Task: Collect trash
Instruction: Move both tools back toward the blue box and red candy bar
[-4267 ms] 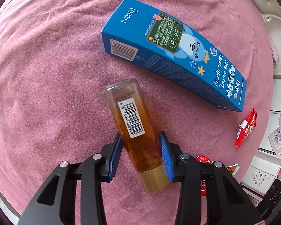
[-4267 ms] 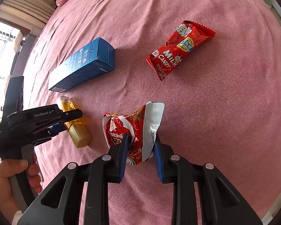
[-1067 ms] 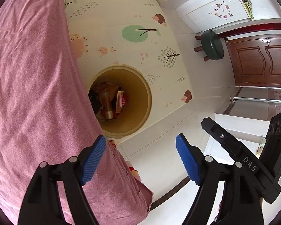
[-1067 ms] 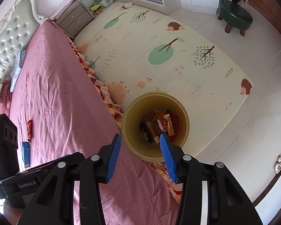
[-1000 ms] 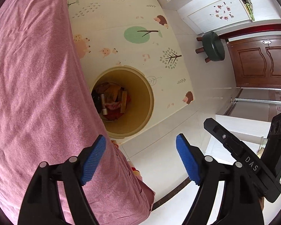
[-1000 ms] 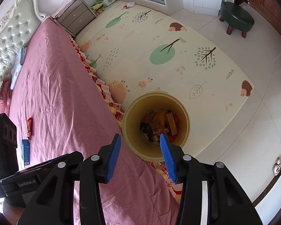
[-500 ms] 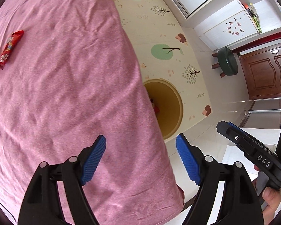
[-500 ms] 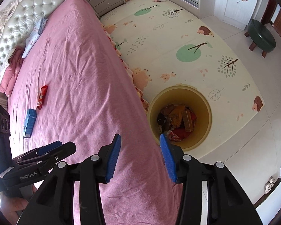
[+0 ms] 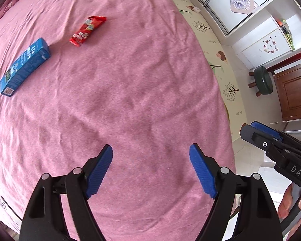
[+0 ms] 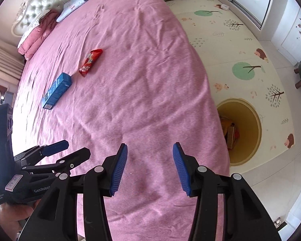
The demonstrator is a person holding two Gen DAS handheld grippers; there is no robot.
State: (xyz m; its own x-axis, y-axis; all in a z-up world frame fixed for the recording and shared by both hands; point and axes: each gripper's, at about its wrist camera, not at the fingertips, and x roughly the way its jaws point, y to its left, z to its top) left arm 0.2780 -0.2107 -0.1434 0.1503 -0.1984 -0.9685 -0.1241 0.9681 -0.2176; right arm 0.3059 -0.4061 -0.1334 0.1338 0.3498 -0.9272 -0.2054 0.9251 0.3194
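The left gripper [image 9: 151, 170] hangs over the pink bedspread [image 9: 130, 84] with its blue-padded jaws spread wide and nothing between them. At the far left of its view lies a long blue cardboard box [image 9: 25, 66], and just right of that, near but apart, a red candy wrapper [image 9: 87, 31]. The right gripper [image 10: 149, 169] is also empty; its jaws have just been opening a little and stand parted above the bedspread near the bed's edge. To its right, on the tree-patterned floor mat [image 10: 240, 46] beside the bed, stands a round yellow bin [image 10: 250, 124] with trash inside. A dark green stool [image 9: 263, 80] stands by the wooden door.
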